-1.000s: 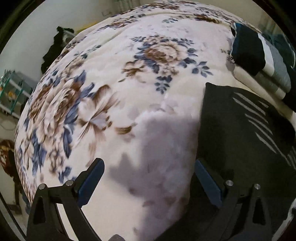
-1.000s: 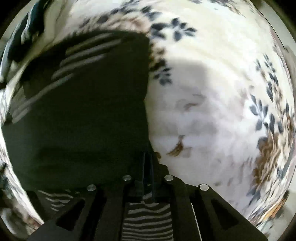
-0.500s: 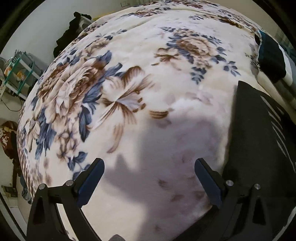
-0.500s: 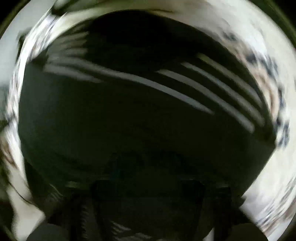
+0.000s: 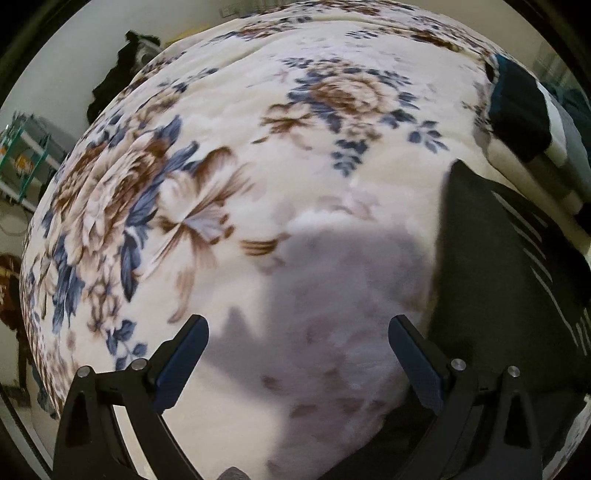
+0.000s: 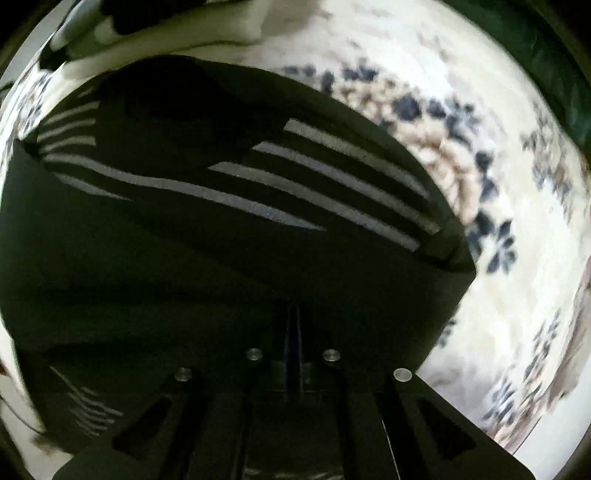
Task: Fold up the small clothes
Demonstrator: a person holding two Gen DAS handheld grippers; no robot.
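Here, one dark striped garment

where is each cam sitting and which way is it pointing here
Left wrist: on the left gripper, looking steeply down past its wide-open fingers at the floral blanket; the black striped garment lies at right.
Right wrist: on the right gripper, looking straight down over the black striped garment; its jaws, nearly together, are opening, with nothing discernible between them.
Shared: garment, blanket, and the folded stack beyond.
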